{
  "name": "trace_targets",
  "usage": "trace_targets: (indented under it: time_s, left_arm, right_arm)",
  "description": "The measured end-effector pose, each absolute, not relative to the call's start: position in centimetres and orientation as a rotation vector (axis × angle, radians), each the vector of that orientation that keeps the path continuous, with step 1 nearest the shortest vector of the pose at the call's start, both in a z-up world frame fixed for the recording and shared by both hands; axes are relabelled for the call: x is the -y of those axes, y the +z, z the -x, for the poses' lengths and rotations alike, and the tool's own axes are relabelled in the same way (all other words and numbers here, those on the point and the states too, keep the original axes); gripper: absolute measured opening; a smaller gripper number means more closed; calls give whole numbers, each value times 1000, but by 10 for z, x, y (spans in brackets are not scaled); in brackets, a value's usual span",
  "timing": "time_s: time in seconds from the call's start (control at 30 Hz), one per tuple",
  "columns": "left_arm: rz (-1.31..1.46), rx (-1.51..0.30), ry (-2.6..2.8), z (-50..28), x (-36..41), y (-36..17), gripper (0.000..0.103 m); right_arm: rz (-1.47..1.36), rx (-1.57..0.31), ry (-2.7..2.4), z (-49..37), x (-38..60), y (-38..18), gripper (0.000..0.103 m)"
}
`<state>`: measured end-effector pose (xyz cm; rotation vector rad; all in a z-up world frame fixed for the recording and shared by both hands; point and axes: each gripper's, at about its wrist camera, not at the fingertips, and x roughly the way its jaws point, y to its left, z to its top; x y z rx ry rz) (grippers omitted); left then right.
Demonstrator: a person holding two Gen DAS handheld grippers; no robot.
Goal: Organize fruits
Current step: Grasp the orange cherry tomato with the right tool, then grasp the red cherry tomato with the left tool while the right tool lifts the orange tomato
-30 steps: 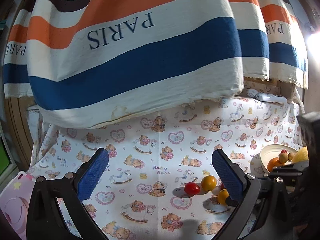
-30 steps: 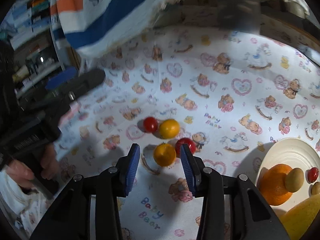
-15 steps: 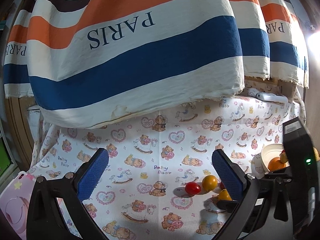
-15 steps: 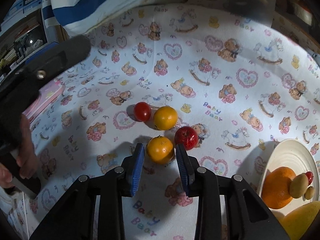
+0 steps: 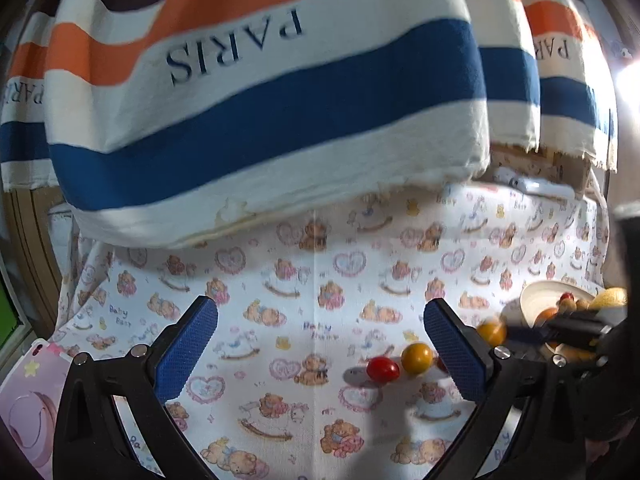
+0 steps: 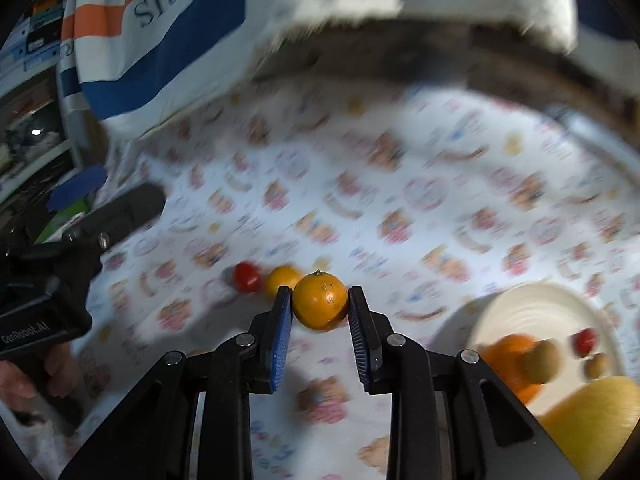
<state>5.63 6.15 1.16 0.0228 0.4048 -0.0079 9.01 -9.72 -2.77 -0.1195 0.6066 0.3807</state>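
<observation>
Orange small citrus point(image 6: 320, 301) sits pinched between the blue pads point(image 6: 281, 336) of the right gripper point(image 6: 319, 334), lifted off the bear-print cloth point(image 6: 400, 200); the cloth is blurred in the right wrist view. Behind it on the cloth: a red cherry tomato point(image 6: 247, 276) touching a 2nd small orange fruit point(image 6: 282, 278). White plate point(image 6: 532, 300) to the right holds a big orange point(image 6: 510, 360), a brownish oval fruit point(image 6: 542, 360), another tomato point(image 6: 585, 342), poss. one more small brown item. Big yellow fruit point(image 6: 592, 420) at the plate's near edge. Left gripper point(image 5: 320, 352) hangs w/ jaws spread wide, nothing between them, above the cloth. Striped PARIS fabric point(image 5: 260, 100) drapes over the back.
</observation>
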Motion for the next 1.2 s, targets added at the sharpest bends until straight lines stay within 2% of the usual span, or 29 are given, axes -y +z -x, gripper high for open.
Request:
trace_targets:
  time_s: [0.17, 0.27, 0.43, 0.63, 0.7, 0.73, 0.77, 1.0, 1.2]
  left_arm:
    - [12, -509, -60, -68, -68, 13, 80]
    - [11, -543, -76, -72, -68, 12, 72]
    - [6, -609, -105, -78, -62, -1, 64]
    - [-30, -672, -120, -85, -53, -14, 61]
    - [-58, -711, -126, -90, -50, -17, 55]
    - [-61, -721, -133, -91, -49, -18, 46]
    - [-59, -733, -140, -93, -48, -18, 43]
    - [-39, -841, -179, -108, -42, -34, 43]
    - [166, -939, -187, -123, -56, -45, 42]
  right_arm:
    - [51, -519, 288, -89, 118, -15, 29]
    - [18, -501, 260, -91, 129, -15, 29]
    - [-29, -439, 256, -84, 137, -10, 29]
    - [3, -414, 244, -78, 132, -5, 29]
    - [15, -411, 248, -77, 130, -5, 29]
    - [25, -411, 251, -77, 128, -5, 29]
    - [33, -410, 250, -77, 126, -5, 29]
    - [34, -410, 253, -77, 127, -6, 29]
    - [15, -403, 242, -76, 130, -5, 29]
